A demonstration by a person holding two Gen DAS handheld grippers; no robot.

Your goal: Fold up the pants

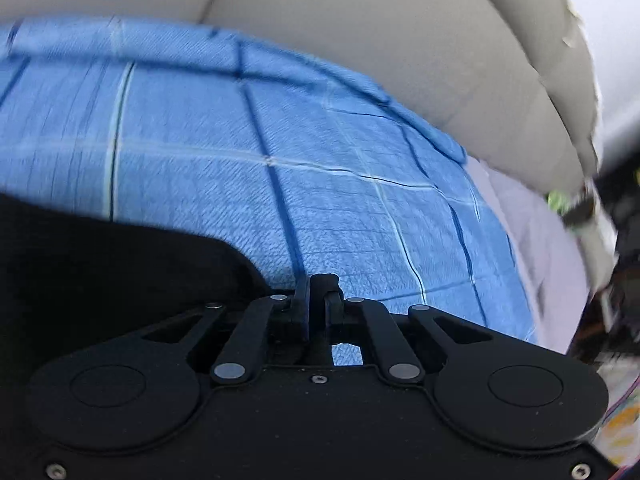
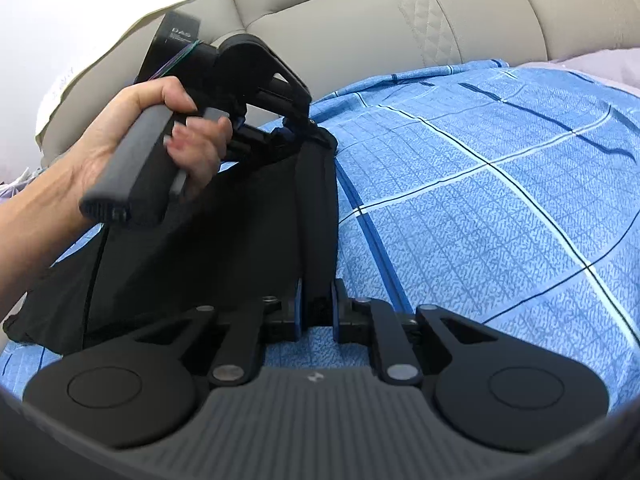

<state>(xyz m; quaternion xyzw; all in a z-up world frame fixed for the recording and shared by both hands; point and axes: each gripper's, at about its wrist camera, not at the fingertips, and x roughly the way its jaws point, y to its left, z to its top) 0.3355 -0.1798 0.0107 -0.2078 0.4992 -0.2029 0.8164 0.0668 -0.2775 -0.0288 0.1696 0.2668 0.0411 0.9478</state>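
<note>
- Blue checked sheet (image 2: 500,208) covers pretty much the whole work surface, spread over a beige padded sofa (image 2: 328,12) whose backrest runs behind it; the left wrist view is motion-blurred, so detail there is iffy
- pants (image 2: 224,240), black, lie on the left part of the sheet in the right wrist view, with one folded edge lifted into a taut band that runs between the two grippers
- person's hand (image 2: 132,148) grips the handle of the far tool; that's the left one
- left gripper (image 2: 310,126) is closed tight on the far end of that band; its own camera shows the jaws together with a bit of black cloth nipped between them (image 1: 320,292)
- right gripper (image 2: 316,304) is nearly closed, its blue pads (image 2: 298,308) pressing on the near end of the same thick fold
- what could go wrong, I reckon: the left pinch looks like a small bite right at the cloth's edge, so a quick pull could slip it out and drop the fold; if the two hands travel unevenly the band twists and the fold lands crooked; dragging low could also rumple the sheet underneath
</note>
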